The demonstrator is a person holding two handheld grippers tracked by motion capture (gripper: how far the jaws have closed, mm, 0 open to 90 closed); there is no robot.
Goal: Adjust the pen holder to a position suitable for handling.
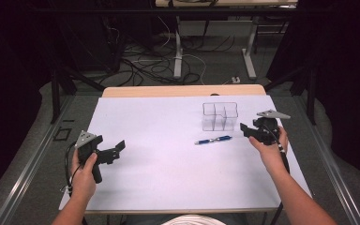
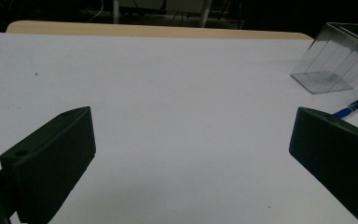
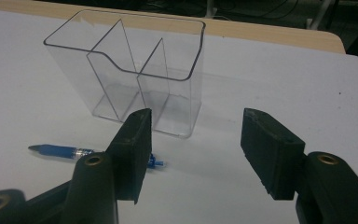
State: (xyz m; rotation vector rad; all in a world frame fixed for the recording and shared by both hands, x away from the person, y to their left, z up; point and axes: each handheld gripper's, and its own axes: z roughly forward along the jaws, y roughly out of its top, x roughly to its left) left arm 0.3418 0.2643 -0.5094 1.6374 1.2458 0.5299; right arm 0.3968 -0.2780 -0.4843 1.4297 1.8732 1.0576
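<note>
Right tongs (image 3: 193, 154) stand part open with nothing between them, near the blue pen (image 3: 63, 151) lying on the counter (image 1: 159, 154) beside the clear organizer (image 3: 135, 70). Left tongs (image 2: 191, 158) gape wide, empty. Light, stiff and slick, the pen probably grips best mid-barrel.

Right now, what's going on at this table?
A person holds a gripper in each hand over a white table. The right gripper, fingers apart and holding nothing, is near a blue pen lying in front of a clear, empty organizer. The left gripper is wide open, off to the left, away from both.
</note>
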